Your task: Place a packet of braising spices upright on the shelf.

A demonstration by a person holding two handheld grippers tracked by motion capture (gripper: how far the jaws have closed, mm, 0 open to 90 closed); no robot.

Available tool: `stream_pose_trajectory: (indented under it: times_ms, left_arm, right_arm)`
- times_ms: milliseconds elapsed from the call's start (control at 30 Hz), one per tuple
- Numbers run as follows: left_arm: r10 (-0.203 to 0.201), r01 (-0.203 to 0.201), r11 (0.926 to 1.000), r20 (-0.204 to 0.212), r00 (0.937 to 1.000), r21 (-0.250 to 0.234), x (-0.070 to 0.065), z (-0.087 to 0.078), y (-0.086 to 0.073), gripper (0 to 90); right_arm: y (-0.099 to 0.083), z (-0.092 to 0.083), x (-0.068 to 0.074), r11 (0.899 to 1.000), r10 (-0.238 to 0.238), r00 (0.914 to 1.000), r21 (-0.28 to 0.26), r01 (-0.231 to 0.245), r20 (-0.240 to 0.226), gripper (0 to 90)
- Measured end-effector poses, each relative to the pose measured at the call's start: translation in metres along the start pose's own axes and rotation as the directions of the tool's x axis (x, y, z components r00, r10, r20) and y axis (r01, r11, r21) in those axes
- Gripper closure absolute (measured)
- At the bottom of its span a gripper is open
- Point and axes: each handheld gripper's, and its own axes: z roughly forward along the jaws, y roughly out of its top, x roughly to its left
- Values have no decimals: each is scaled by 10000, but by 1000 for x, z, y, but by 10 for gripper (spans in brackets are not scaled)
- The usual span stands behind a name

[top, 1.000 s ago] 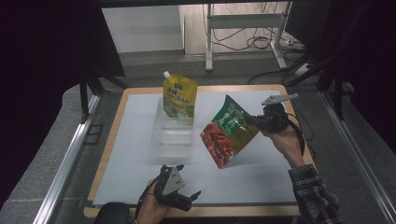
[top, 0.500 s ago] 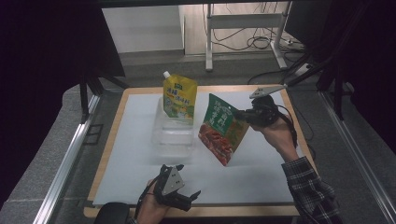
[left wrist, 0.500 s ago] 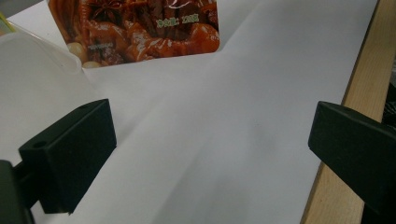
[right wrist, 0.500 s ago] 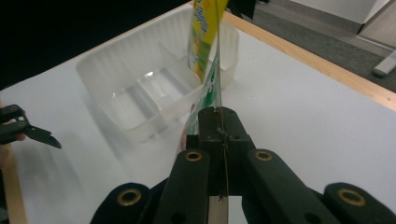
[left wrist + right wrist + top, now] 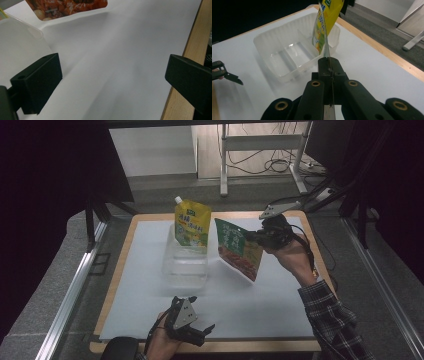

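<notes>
Green and orange, the snack pouch (image 5: 239, 249) hangs in the air above the white table sheet (image 5: 260, 305), tilted, with its top edge pinched flat between the closed jaws of the right gripper (image 5: 255, 236); in the right gripper view the pouch (image 5: 327, 47) runs edge-on as a thin shiny line straight up from the pressed-together jaws. It is held just to the right of the clear plastic tray (image 5: 186, 262), not touching it, and casts a shadow on the sheet below. The tray (image 5: 287, 55) is a ribbed, see-through container split into compartments, and a yellow spouted pouch (image 5: 191, 224) stands upright in the compartment at its far end, leaning against the wall. The left gripper (image 5: 197, 327) rests low at the near edge of the table, well apart from the tray and the held pouch, with its jaws spread wide and nothing between them; the left gripper view looks between those two black jaws across bare white sheet, with the wooden table rim (image 5: 185, 75) along one side and the lower corner of the snack pouch (image 5: 67, 7) at the top.
</notes>
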Motion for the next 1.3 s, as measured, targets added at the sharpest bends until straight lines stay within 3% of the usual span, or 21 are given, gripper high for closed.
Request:
stream_pose_trajectory:
  times_ms: [800,1300]
  left_arm:
    - [-163,162,9998,-11,9999,-133,1,-1,0,6]
    - [-161,162,9998,39,9999,-133,1,-1,0,6]
  right_arm:
    - [27,-9,-5,9977,-272,9982,-635,237,-540,887]
    - [49,-5,-5,9942,-423,9940,-1029,318,-1010,887]
